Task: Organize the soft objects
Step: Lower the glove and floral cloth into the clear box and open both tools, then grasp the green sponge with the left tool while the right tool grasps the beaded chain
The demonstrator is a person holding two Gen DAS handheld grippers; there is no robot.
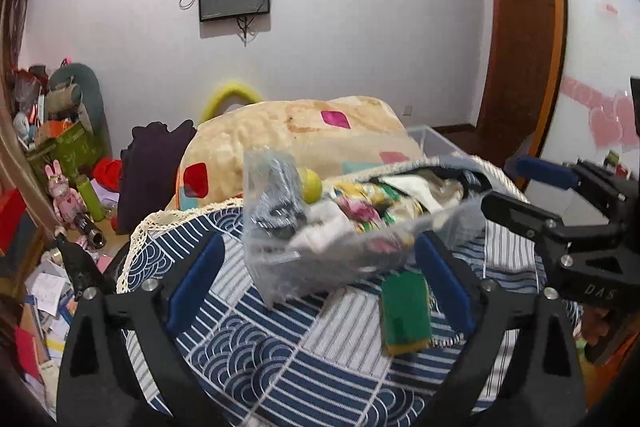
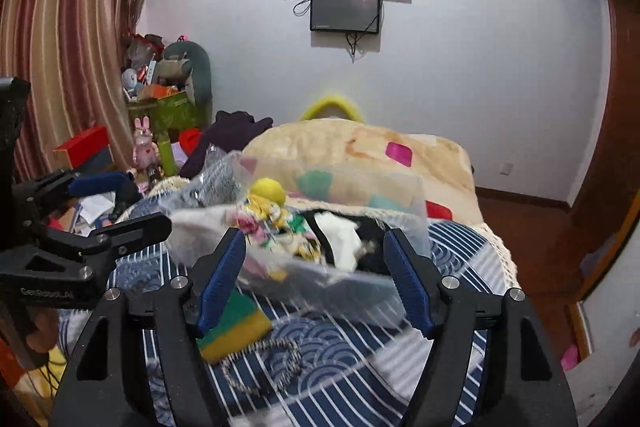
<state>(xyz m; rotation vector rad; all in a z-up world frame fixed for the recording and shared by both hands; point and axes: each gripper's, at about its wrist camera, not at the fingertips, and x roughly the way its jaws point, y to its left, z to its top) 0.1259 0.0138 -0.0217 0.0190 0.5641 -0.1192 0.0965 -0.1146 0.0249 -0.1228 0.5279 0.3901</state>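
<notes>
Clear plastic marks the storage box (image 1: 360, 223), which sits on the blue wave-patterned cloth (image 1: 248, 339) and is already crammed with soft things: a floral fabric bundle (image 1: 372, 207), a yellow ball (image 1: 310, 183), white cloth. In both wrist views the box is blurred.

Still loose on the cloth is the green-and-yellow sponge (image 1: 406, 311). From the left gripper (image 1: 316, 279) it lies at about four o'clock, just inside the right-hand blue pad, its long axis running roughly twelve to six. From the right gripper (image 2: 316, 275) the same sponge (image 2: 234, 327) sits at about eight o'clock, close under the left-hand pad. A striped hair tie (image 2: 264, 363) lies at six o'clock just beyond it.

Both claws stand spread wide and carry nothing; the box looks framed between each pair of fingers, though contact cannot be told.

My judgement is that the sponge goes in next, and either claw is near enough; each must shift sideways to centre over it and close across its short width.
</notes>
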